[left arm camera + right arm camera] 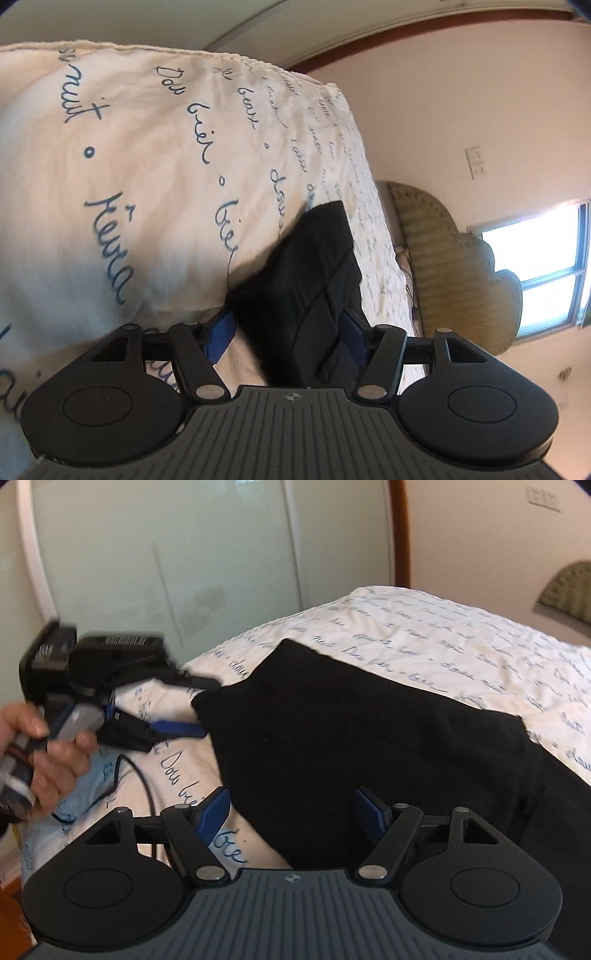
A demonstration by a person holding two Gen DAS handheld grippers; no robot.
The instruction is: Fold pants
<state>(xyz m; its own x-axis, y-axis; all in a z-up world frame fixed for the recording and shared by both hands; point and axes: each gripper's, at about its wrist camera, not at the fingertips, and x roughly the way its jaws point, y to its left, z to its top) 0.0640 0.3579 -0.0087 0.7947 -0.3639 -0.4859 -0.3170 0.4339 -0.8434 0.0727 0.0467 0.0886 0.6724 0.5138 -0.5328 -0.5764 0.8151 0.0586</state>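
Note:
Black pants (369,731) lie folded on a white bedspread (461,646) with blue handwriting. In the left wrist view the pants (306,266) run between the blue fingers of my left gripper (286,328), whose jaws stand wide apart on either side of the cloth edge. My left gripper also shows in the right wrist view (192,705), held in a hand at the pants' left edge, jaws apart. My right gripper (291,812) is open, hovering over the near edge of the pants, one finger over the sheet and one over the cloth.
The bedspread (129,177) fills the left wrist view, with a green padded headboard (443,258) and a window (535,258) beyond. Frosted glass wardrobe doors (184,554) stand behind the bed. A black cable (144,786) lies on the sheet near the hand.

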